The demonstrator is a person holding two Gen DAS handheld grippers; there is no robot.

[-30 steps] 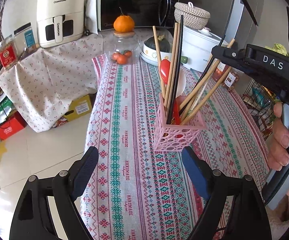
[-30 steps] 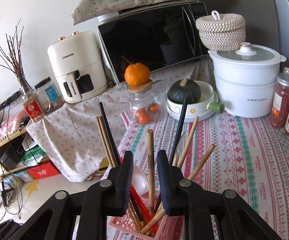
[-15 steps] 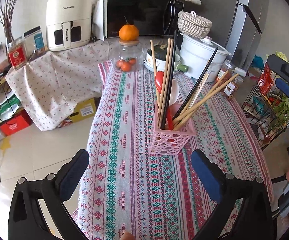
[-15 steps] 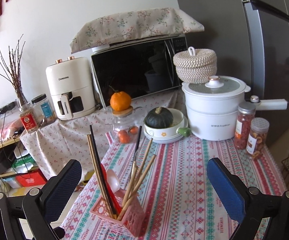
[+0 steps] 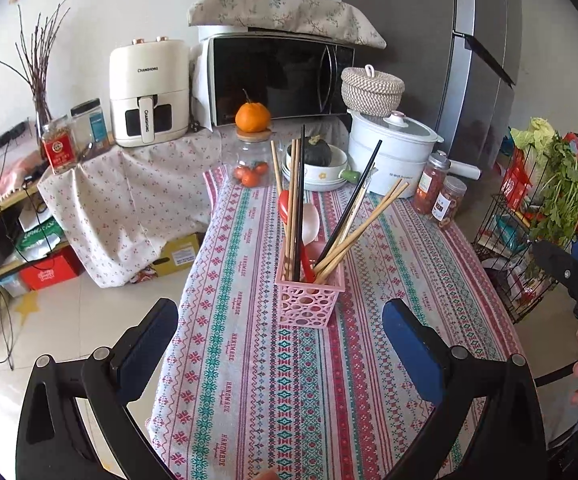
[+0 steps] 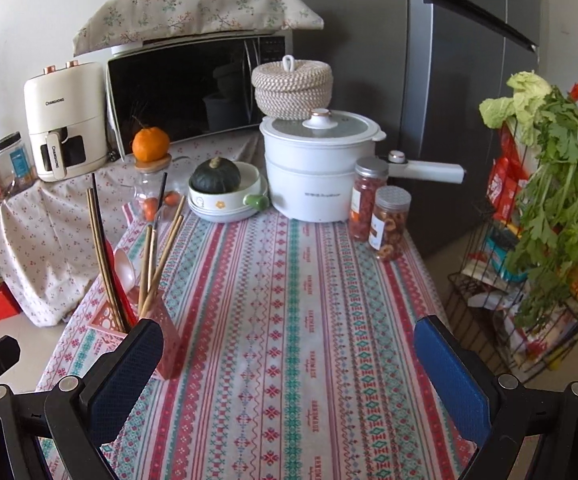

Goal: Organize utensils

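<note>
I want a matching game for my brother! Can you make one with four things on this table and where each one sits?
Things:
1. orange
2. dark green squash
3. chopsticks
4. woven lidded basket

Places:
A. in the pink holder
B. on the white pot's lid
C. on the glass jar's wooden lid
D. in the white bowl

Pairs: 1-C, 2-D, 3-A, 4-B

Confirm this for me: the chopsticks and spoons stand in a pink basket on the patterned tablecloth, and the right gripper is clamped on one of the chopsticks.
Not quite. The chopsticks and spoons do stand in the pink basket on the patterned tablecloth, but the right gripper holds nothing: the right wrist view shows its jaws wide open over bare cloth, with the basket off to its left.
</note>
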